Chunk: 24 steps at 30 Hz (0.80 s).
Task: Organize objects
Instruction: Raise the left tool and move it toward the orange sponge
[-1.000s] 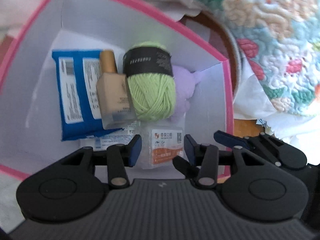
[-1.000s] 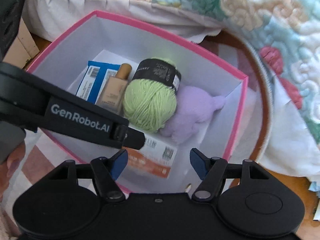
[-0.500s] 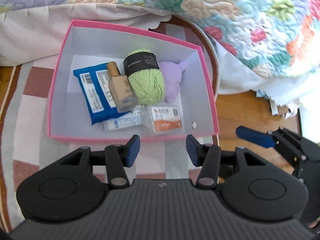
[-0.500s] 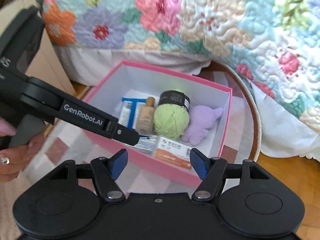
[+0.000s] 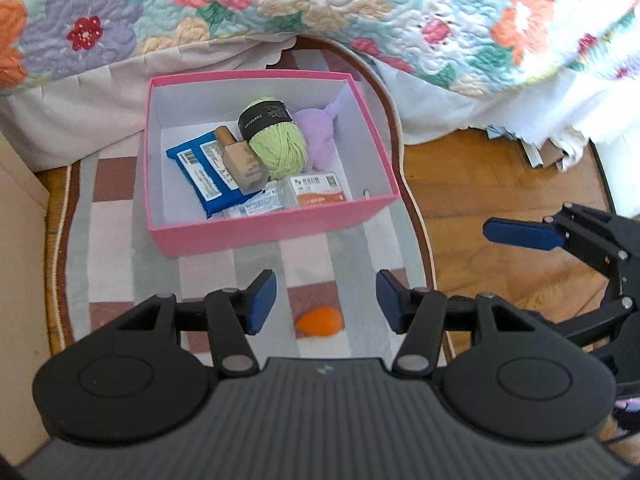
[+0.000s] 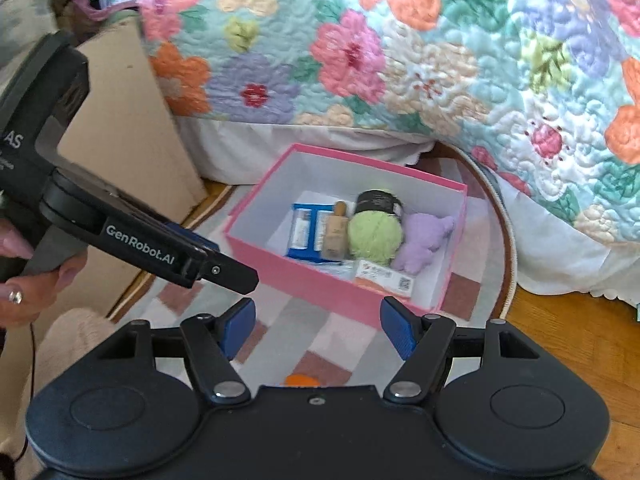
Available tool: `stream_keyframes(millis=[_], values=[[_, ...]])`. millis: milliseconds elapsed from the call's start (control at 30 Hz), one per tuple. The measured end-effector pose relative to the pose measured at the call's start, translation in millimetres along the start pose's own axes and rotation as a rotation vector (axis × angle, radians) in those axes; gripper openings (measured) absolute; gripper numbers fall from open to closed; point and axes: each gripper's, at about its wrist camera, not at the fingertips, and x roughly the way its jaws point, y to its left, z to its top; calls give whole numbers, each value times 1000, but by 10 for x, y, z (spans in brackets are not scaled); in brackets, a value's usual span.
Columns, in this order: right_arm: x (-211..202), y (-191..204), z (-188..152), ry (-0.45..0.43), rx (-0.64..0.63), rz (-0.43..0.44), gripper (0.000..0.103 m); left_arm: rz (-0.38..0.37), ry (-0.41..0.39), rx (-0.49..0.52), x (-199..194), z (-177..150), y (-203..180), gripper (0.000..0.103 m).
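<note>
A pink box [image 5: 272,236] stands on the rug and holds a green yarn ball [image 5: 278,144], a purple plush [image 5: 320,136], a beige bottle [image 5: 242,160], a blue packet [image 5: 200,172] and an orange-white packet [image 5: 318,192]. An orange egg-shaped sponge [image 5: 319,321] lies on the rug in front of the box. My left gripper [image 5: 326,300] hovers high above the sponge, its jaws opening with nothing between them. My right gripper [image 6: 318,330] is open and empty, above the rug on the near side of the box [image 6: 320,280]. The sponge [image 6: 302,380] peeks out at its base.
A floral quilt [image 5: 320,8] with a white bed skirt hangs behind the box. A cardboard panel [image 6: 132,132] stands at the left. The rug's edge [image 5: 420,216] meets the wood floor [image 5: 480,176] on the right, with papers [image 5: 536,152] under the bed.
Both grippers have risen and drawn back from inside the box, so the whole box shows. The orange sponge has come into view. The left jaws have spread wider.
</note>
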Motion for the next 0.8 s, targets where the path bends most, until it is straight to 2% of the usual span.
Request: stream_keyframes(millis=[167,300,433,600,700,800], values=[[-197,170,-168,-33,-42,28,77,-2,0,22,-164,-217,-18,57],[-173,236,-381,-41,-57,59,81,-9,23,32,-83,-391,-26,61],[-38,268,-633,-50,-57,68,86,-28,55,39,120,-552,-19,70],[239,266,-919,-32,-82,54,86,-41,92,32,490,-640,8,72],[421,264,-1052,-5,-125,60,86,-38,96,29,715,-668,22,72],[584,230,-1142,-2,-111,58,86,-55,90,22,904,-703,35,72]])
